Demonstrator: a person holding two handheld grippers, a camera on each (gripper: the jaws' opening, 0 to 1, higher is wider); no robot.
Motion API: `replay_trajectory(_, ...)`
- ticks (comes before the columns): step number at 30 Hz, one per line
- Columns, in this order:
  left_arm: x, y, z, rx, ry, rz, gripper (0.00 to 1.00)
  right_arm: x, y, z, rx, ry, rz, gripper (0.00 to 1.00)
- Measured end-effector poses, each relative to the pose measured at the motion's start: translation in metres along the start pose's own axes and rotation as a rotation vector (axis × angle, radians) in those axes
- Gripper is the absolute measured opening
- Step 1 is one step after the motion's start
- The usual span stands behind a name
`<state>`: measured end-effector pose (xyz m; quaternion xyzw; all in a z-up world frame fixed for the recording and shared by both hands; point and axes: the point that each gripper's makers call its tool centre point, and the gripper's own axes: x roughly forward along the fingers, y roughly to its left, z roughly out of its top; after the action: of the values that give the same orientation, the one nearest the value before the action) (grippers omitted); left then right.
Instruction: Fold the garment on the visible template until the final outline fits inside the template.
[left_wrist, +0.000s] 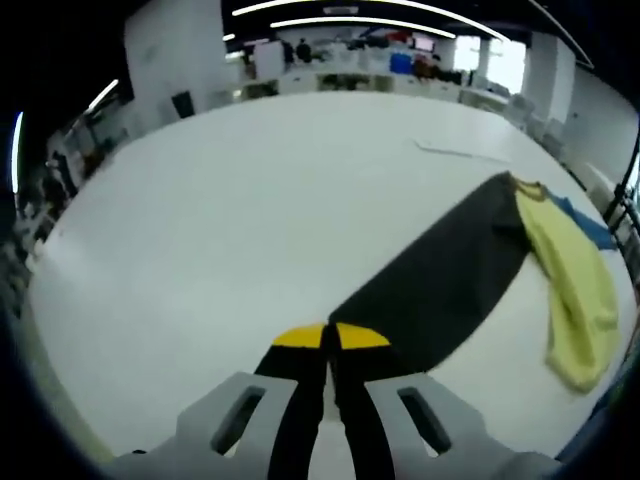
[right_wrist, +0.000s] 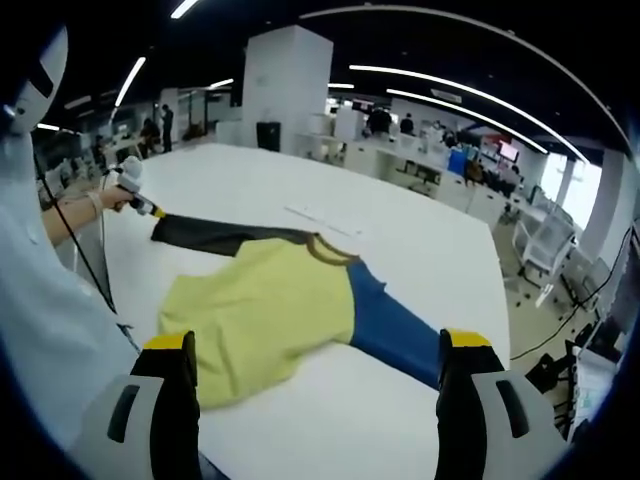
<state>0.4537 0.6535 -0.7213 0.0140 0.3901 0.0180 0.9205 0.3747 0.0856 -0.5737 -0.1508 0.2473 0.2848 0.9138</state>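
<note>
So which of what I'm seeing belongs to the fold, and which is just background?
Job:
- garment, yellow body with one dark and one blue sleeve
- left gripper, shut on the dark sleeve
- right gripper, open
- white table

Background:
- office desks
- chairs

One garment (right_wrist: 270, 310), one white table (right_wrist: 420, 250), two tongs (left_wrist: 328, 338) (right_wrist: 315, 355), perhaps several distant desks

Garment (right_wrist: 270, 310) yellow-bodied (black and blue sleeves outstretched), lying rumpled on white table (right_wrist: 420, 250).
</note>
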Motion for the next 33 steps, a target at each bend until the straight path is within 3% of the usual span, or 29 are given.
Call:
replay_trajectory(15,0.009,0.009,0.005,0.001,0.004,0.05,0.0,0.0,0.001,-0.001,0.003,0.006,-0.008,1.0)
replay_trajectory(25,0.014,0.019,-0.001,-0.006,0.014,0.076,0.0,-0.003,0.001,0.001,0.005,0.002,-0.019,1.0)
replay_trajectory(33,0.015,0.026,-0.004,0.042,0.024,0.109,0.0,-0.003,0.004,0.003,-0.002,0.002,-0.016,1.0)
